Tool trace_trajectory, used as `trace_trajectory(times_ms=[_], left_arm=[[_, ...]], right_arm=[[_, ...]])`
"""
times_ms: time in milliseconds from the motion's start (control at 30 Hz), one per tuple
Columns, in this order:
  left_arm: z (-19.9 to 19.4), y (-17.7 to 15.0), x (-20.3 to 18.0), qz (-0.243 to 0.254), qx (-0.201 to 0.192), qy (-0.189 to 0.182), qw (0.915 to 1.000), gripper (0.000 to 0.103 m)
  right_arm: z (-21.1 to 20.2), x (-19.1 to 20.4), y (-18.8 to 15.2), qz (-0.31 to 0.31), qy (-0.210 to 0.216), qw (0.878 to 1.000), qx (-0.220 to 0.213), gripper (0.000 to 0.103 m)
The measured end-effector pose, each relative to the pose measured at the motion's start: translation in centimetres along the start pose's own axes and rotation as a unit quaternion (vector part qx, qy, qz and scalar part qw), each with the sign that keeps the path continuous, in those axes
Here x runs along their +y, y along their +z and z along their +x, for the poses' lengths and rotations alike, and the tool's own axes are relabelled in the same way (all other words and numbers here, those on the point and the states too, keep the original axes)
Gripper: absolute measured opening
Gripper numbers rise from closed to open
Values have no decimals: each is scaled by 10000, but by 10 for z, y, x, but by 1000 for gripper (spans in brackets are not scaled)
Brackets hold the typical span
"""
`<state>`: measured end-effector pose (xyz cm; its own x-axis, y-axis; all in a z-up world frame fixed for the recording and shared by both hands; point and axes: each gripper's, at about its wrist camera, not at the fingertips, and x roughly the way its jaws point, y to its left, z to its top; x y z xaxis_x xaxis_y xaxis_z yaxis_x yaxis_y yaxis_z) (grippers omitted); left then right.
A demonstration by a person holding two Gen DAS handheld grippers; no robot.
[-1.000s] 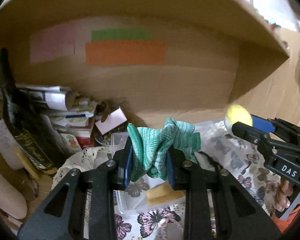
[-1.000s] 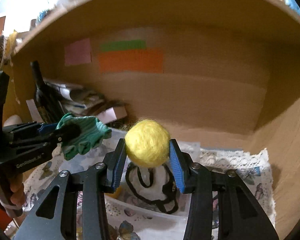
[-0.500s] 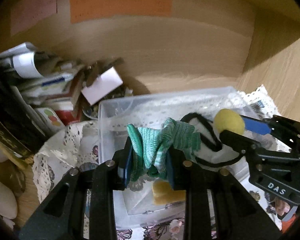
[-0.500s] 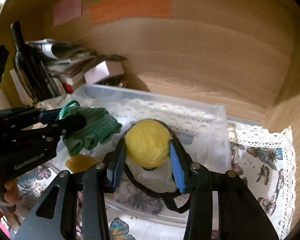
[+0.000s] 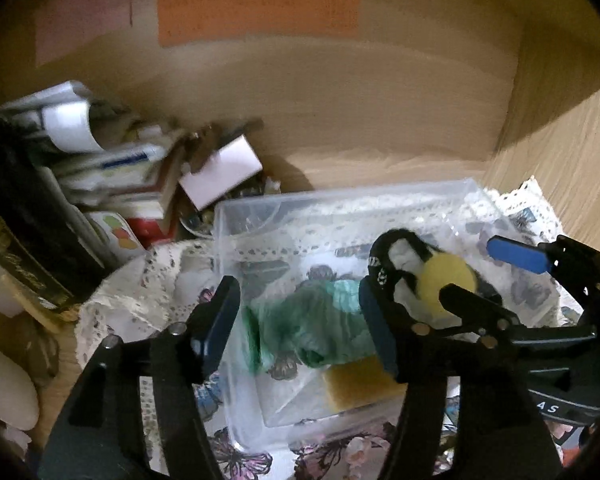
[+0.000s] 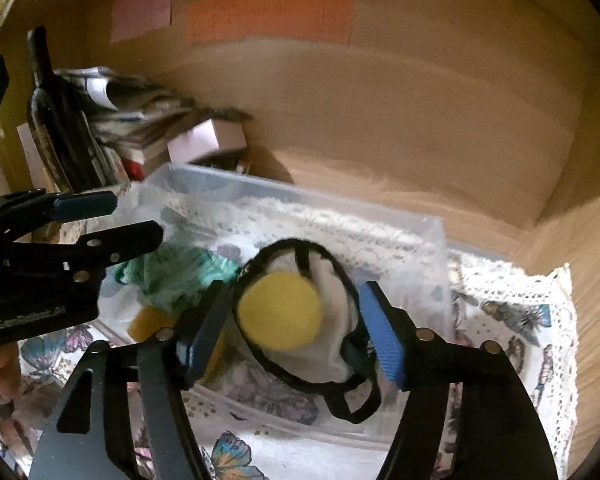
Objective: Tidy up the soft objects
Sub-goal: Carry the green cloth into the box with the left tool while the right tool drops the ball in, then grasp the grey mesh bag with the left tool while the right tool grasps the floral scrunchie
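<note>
A clear plastic bin [image 5: 236, 216] [image 6: 436, 236] stands on a butterfly cloth inside a wooden shelf. My left gripper [image 5: 300, 320] is open above it; the green knit cloth [image 5: 320, 328] [image 6: 180, 276] lies loose in the bin between its fingers. My right gripper [image 6: 292, 320] is open too; the yellow felt ball [image 6: 280, 316] [image 5: 444, 284] rests free on a white mask with black straps [image 6: 332, 344] in the bin. A yellow sponge [image 5: 360, 384] lies at the bin's near side.
A dark wine bottle [image 6: 56, 120] and a stack of papers and boxes [image 5: 132, 176] crowd the shelf's left side. Coloured paper notes [image 6: 268, 16] are stuck on the back wall. The shelf's side wall [image 5: 572, 148] rises to the right.
Both grippers opened over the bin. The green cloth dropped out of the left one and the yellow ball dropped out of the right one onto the mask.
</note>
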<state>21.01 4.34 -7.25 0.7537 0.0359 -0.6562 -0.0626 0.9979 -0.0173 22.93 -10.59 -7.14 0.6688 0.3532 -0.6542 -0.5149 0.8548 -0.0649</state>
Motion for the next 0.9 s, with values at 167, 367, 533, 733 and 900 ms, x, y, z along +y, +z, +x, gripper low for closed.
trace_trajectory(times_ms=[167,367,533,733,900], left_arm=[[-31,3,-2,82,-356,49,9993,81],[-75,0,-1,69,-896,260,9956,100],[-101,-13,3,143,-1031,271,9942,102],[-108,-42,7,203,-794,213,9964,102],[-111,-72,13,256,-579,314,9975,102]], right_arm=[[-27,1,3,-25,-157,9993,-326,68],[-65,11,-4,-142,-98,9975,-692,72],[-86,23,-21,-210,177,9967,-769,72],[-89,39,-48,-198,554,9971,-474,72],[-81,48,-66,-21,974,9952,-114,72]])
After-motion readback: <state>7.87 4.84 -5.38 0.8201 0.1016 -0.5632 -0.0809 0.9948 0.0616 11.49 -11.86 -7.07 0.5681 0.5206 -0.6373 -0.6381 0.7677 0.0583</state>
